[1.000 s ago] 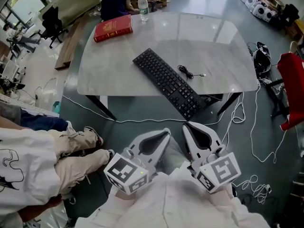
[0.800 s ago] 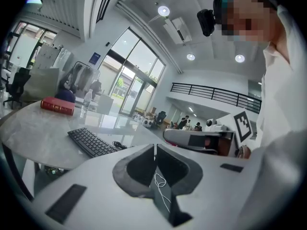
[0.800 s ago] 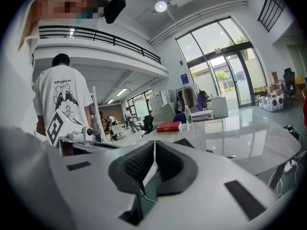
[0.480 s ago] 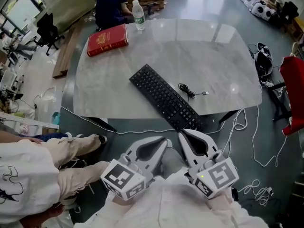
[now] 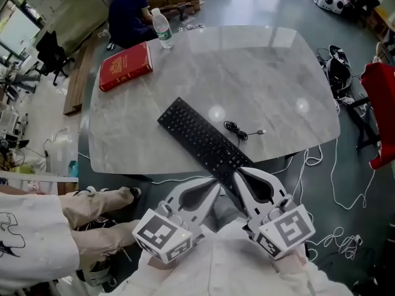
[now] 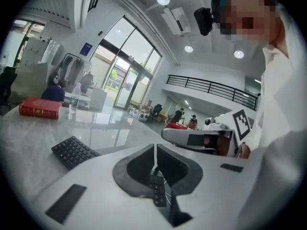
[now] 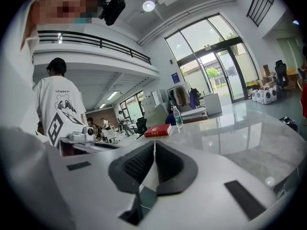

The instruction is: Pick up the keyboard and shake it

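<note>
Keyboard [image 5: 200, 142] lies diagonally on the marble surface [image 5: 278, 73], its near end at the surface's near edge. Cable [image 5: 241, 130] coiled just beside it. Left claw [image 5: 216, 187] pinched together, gripping nothing; keys show below its tips. Right claw [image 5: 237, 173] also pinched together and empty, tips over the keyboard's near end. Red book [image 5: 125, 66] and water bottle [image 5: 163, 28] sit by the far left corner.

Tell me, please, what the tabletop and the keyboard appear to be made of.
The tabletop looks like polished marble or a marble-look laminate: pale grey veining and glossy reflections of the lamps. The keyboard is probably matte black plastic: a dull, even surface with no glare.
</note>
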